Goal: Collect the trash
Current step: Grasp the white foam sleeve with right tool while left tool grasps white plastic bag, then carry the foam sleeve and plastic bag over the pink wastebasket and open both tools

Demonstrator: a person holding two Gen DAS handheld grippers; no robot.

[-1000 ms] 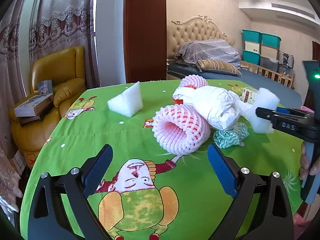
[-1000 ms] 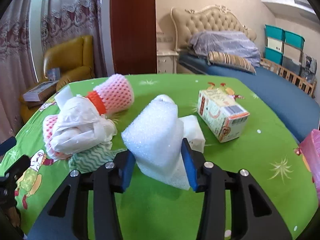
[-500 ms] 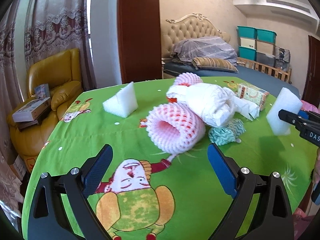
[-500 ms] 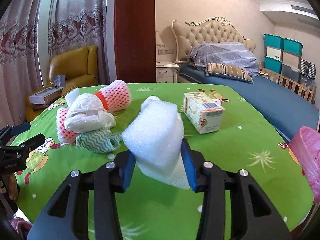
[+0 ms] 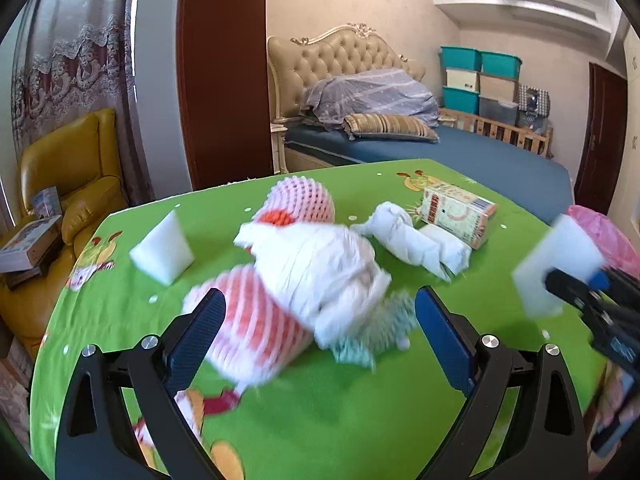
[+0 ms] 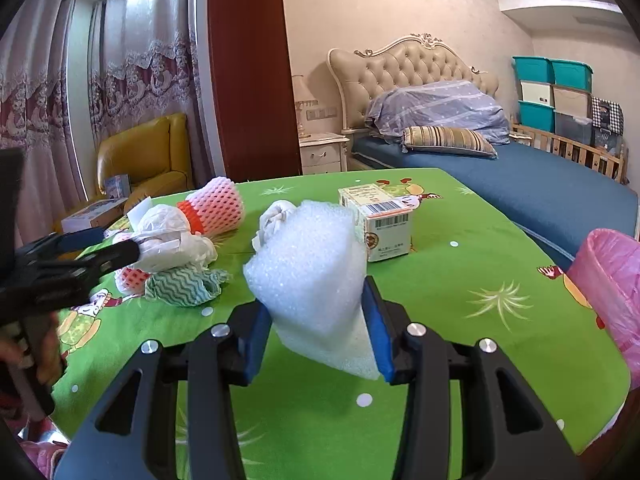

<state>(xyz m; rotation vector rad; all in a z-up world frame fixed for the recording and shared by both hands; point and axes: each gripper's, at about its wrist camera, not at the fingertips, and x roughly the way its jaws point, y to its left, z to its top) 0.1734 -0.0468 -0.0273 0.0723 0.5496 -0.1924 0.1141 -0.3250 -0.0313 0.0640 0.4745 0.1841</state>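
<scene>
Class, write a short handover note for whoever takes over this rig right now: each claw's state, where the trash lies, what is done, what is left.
Right claw: shut on white foam block, beside the pink bin bag.
Left claw: open, around the pile.
On the green tablecloth: white plastic bag, two pink foam nets, teal cloth, twisted tissue, carton, foam wedge.
Done: block lifted. Left: bin it, then the rest.

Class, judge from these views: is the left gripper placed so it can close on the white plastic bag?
Probably yes: the left gripper is open, the white plastic bag lies just ahead between its fingers, nothing in between.
</scene>
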